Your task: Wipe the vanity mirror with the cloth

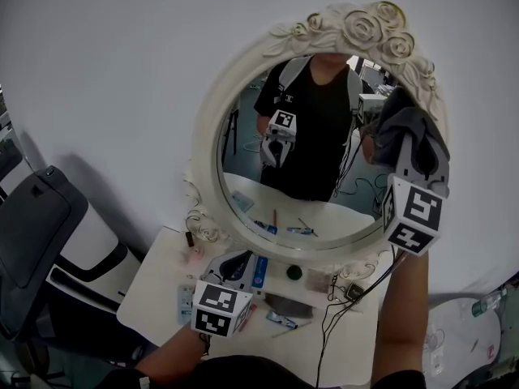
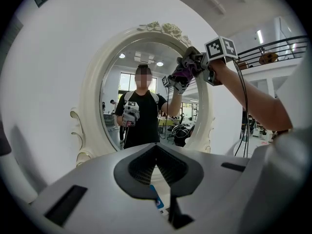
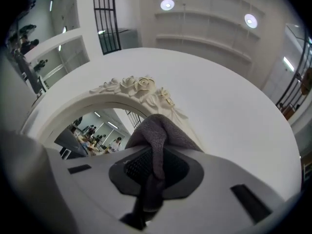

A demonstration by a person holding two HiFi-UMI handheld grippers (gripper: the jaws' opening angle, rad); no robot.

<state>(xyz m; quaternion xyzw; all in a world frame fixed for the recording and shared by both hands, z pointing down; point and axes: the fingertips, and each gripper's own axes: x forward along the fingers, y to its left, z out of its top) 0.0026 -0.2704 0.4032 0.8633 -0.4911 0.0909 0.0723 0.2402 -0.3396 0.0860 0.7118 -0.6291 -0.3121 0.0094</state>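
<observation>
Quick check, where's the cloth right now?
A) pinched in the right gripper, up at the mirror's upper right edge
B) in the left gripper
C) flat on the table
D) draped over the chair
A: the right gripper view shows the cloth pinched between the jaws of the right gripper, and the head view has it up at the upper right edge of the mirror.

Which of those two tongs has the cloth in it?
The right tongs, up at the mirror's upper right rim, are shut on the grey cloth. The left tongs hang low over the table, shut and empty.
</observation>
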